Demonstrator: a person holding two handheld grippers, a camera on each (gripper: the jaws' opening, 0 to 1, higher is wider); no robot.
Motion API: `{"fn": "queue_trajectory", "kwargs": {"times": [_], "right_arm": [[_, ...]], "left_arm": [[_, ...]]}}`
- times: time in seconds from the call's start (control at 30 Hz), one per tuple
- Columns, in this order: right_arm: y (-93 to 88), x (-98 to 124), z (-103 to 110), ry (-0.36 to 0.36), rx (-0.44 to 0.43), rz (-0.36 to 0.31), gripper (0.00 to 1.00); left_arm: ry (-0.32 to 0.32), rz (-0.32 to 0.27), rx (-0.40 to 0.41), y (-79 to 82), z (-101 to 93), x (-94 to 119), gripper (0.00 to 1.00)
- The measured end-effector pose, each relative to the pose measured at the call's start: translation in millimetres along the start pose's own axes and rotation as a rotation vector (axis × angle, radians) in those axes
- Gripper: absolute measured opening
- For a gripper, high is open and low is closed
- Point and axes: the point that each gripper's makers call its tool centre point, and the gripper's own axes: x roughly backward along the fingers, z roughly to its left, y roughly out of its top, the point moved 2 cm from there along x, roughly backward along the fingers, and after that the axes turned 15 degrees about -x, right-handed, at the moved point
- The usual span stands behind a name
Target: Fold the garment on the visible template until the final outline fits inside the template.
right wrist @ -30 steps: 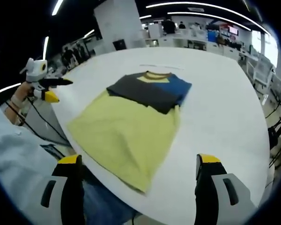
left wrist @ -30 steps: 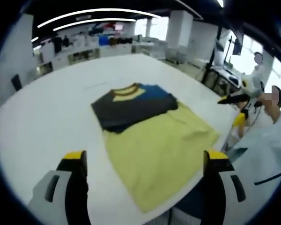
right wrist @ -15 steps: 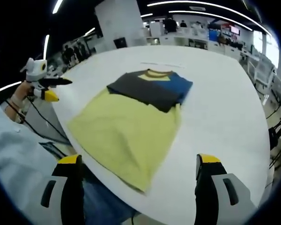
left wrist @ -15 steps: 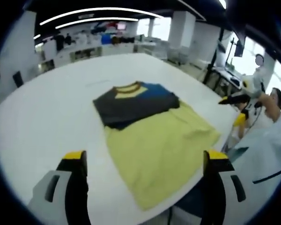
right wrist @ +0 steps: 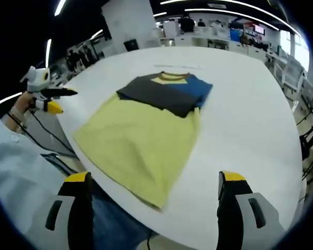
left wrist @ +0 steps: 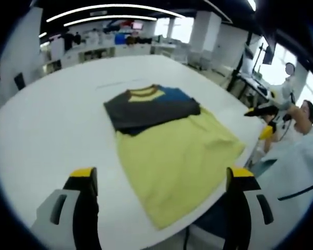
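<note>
One garment (left wrist: pixel 167 140) lies flat on a big white table (left wrist: pixel 52 125). It is a soft shirt with a wide yellow body, and its top part is dark grey and blue with a yellow neck band. The sleeves are folded in over the chest, so the top looks like a neat dark block. The yellow bottom edge reaches the near rim of the table.

The left gripper (left wrist: pixel 161 195) has its two jaws wide apart and holds nothing; the shirt lies ahead, between and beyond the yellow tips. The right gripper (right wrist: pixel 154 195) is wide apart and empty too, with the shirt (right wrist: pixel 146 130) ahead of it, well apart from the jaws.

The table (right wrist: pixel 250 114) is smooth and plain. Behind it is a large bright room with long ceiling lights, white pillars and shelves far off.
</note>
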Motion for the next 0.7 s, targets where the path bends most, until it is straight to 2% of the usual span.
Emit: {"fn": "queue_trajectory", "kwargs": {"times": [0.13, 0.4, 0.7], "right_arm": [[-1.8, -1, -1, 0.004, -0.007, 0.001, 1.0], [-10.4, -5, -7, -0.006, -0.027, 0.018, 1.0], [-17.6, -8, -10, -0.009, -0.045, 0.032, 1.0]], "left_arm": [[-0.011, 0.0, 0.005, -2.1, -2.4, -2, 0.98], [-0.039, 0.037, 0.029, -18.4, -4.4, -7, 0.98], [-0.061, 0.068, 0.052, -28.9, -9.0, -10, 0.96]]}}
